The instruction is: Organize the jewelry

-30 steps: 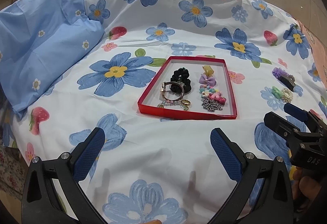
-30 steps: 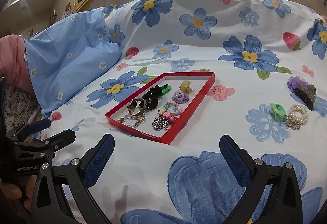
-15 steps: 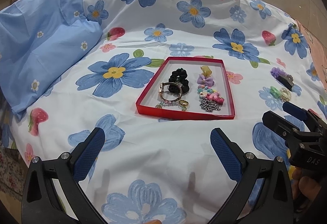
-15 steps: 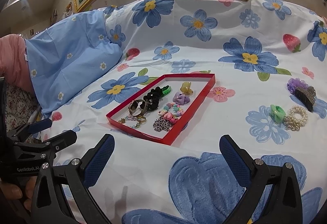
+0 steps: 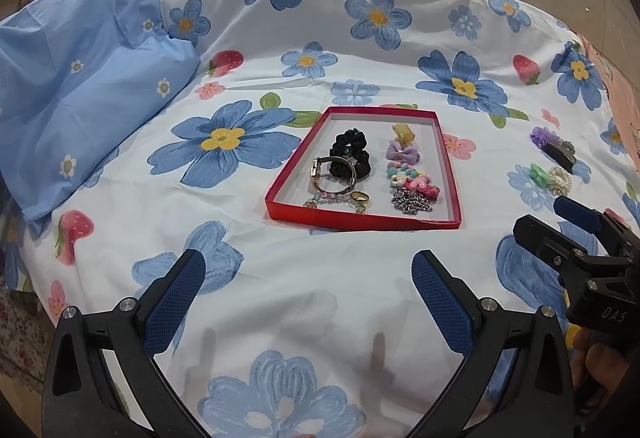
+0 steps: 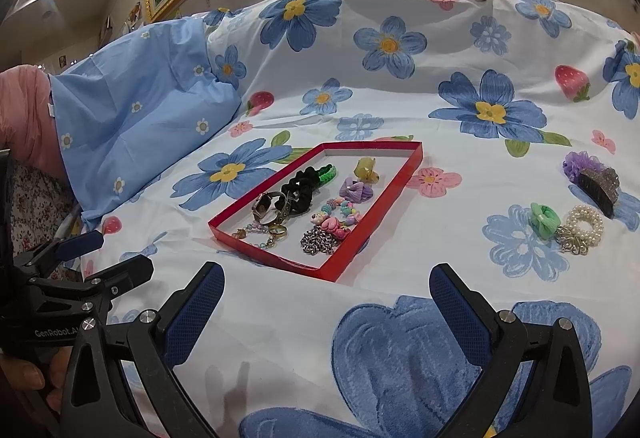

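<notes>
Bed (image 5: 360,278) under flowered sheet, near edge cut off. Red tray (image 5: 362,220) at centre, filled with black scrunchie (image 5: 350,158), watch (image 5: 332,174), chain (image 5: 410,200); smaller pieces hard to make out. Right of tray, apart: purple clip (image 6: 592,178), green bow (image 6: 544,220), pearl bracelet (image 6: 582,224). Left tool (image 5: 308,294) and right tool (image 6: 328,300) spread wide, empty, above sheet.

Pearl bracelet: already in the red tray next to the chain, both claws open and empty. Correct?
Not quite. The pearl bracelet is not in the red tray; it lies on the bedsheet to the tray's right, beside the green clip, as the right wrist view shows. The rest holds: the chain is in the tray, and the left claw and right claw are open and empty.
</notes>
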`<state>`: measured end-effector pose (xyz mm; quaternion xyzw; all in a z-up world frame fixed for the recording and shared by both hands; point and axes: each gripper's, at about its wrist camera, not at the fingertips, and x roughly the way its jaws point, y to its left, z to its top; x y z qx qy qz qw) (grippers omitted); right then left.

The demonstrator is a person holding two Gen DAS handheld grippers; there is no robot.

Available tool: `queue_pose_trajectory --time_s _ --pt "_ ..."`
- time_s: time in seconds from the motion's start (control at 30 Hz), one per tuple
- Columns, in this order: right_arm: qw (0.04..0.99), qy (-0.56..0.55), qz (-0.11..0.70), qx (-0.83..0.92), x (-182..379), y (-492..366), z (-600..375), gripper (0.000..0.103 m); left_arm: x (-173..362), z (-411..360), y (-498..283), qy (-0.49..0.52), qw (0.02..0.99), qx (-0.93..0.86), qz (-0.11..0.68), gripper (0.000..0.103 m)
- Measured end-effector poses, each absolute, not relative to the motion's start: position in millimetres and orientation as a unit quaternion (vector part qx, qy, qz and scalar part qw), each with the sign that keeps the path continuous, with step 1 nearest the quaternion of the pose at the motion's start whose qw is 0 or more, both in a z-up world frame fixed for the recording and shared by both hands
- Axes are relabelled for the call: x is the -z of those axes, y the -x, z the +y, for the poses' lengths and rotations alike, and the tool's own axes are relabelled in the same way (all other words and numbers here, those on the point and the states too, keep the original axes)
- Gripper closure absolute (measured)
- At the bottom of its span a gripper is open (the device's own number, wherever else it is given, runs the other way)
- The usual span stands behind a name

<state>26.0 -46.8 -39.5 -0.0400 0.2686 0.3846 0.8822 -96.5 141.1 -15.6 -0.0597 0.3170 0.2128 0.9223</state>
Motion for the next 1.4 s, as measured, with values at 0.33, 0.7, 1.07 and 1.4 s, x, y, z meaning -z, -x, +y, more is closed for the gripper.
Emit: queue_pose_trajectory --time_s 0.33,0.7,1.07,1.4 --pt "0.882 0.041 0.268 -0.385 39.4 -25.7 -46.1 0.0 17.1 141.8 95.6 0.058 0.922 -0.214 0.317 0.0" --pt "0.88 0.045 0.27 -0.388 39.6 -26.5 -45.7 0.0 17.3 141.6 95.4 0.059 0.922 -0.214 0.317 0.0" --pt "0.88 0.046 0.271 -0.388 39.7 -27.0 -45.6 0.0 18.9 142.4 94.0 0.059 0.922 -0.212 0.319 0.0" --pt "0.879 0.046 0.272 -0.388 42.6 -28.4 -46.4 0.0 21.3 141.4 91.7 0.059 0.922 -0.21 0.321 0.0"
